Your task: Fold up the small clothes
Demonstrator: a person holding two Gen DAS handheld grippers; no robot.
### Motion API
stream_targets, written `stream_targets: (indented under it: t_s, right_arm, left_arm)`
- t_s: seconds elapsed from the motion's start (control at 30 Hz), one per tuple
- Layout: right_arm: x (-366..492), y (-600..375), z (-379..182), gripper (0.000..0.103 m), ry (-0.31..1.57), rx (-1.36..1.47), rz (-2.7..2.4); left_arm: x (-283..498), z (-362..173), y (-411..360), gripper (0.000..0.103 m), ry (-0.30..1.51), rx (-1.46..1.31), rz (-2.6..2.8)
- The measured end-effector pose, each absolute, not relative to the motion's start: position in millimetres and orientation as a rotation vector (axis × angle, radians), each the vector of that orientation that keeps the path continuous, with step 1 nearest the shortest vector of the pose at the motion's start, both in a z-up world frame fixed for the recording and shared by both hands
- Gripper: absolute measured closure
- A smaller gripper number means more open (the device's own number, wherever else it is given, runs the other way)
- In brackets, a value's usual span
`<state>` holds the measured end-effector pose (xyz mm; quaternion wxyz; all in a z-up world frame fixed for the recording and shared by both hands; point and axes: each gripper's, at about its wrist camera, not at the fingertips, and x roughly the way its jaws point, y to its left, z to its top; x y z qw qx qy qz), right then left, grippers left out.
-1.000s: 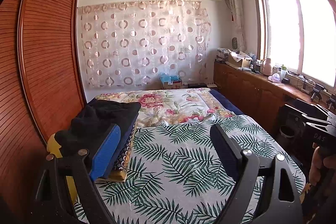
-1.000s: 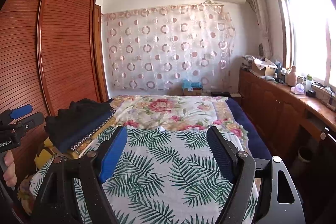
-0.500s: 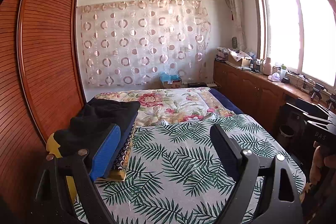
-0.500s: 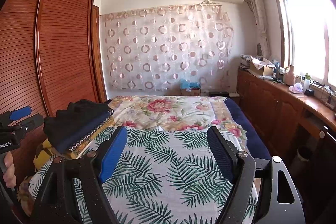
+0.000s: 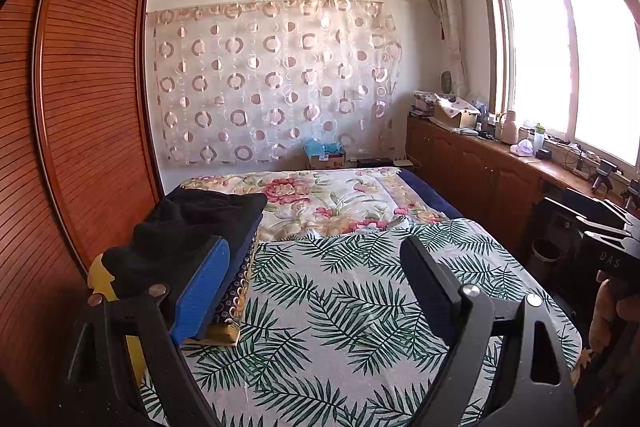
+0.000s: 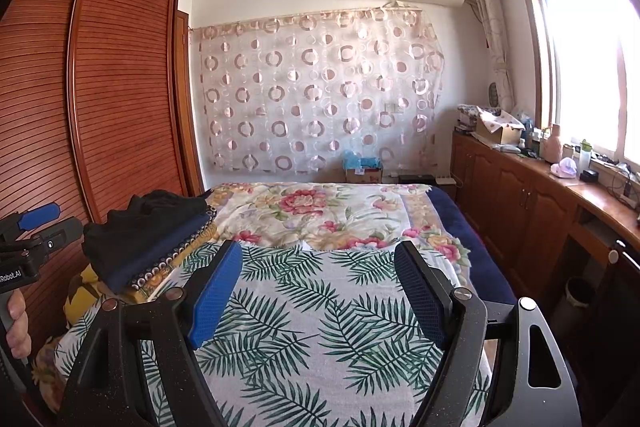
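Both tools idle above the near end of the bed (image 5: 360,307), pointing slightly downward across the palm-leaf cover (image 6: 320,327). Left tool (image 5: 316,279): jaws wide apart, nothing between them. Right tool (image 6: 316,283): jaws likewise apart and empty. The only clothes visible are a stack (image 5: 192,227) at the left edge of the bed, next to the wooden wardrobe (image 5: 92,107): black garments on top, a dark blue piece with a patterned border beneath, something yellow at the bottom. In the left wrist view the stack sits just behind and partly hidden by the tool's left blue pad (image 5: 200,291), close but not between the jaws; in the right wrist view it lies off to the left, apart from that tool, with the left tool's handle and the person's hand (image 6: 16,323) at the frame edge. Judgement: the step in hand looks like fetching one garment to fold; whether the stack is already folded cannot be told. To do it well, swing the left tool toward the pile, pinch only the top black layer at an edge or corner so lower layers stay undisturbed, lift clear, then spread it flat on the open leaf-print area before bringing the right tool to the opposite corner.
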<state>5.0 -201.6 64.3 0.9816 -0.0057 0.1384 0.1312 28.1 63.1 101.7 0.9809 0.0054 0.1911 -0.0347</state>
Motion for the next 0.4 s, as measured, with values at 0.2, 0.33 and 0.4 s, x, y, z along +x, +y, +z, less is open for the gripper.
stream_targets:
  t_s: [0.2, 0.33, 0.4]
  right_arm:
    - [5.0, -202.7, 64.3, 0.023, 0.278, -0.012, 0.264]
    - [5.3, -204.1, 63.9, 0.023, 0.278, -0.011, 0.265]
    - [5.6, -204.8, 64.0, 0.023, 0.278, -0.011, 0.265]
  left_arm:
    - [27.9, 102.8, 62.8, 0.015, 0.384, 0.012, -0.070]
    - [27.9, 101.7, 62.4, 0.015, 0.383, 0.011, -0.070]
    - [28.0, 101.6, 62.4, 0.015, 0.383, 0.011, -0.070]
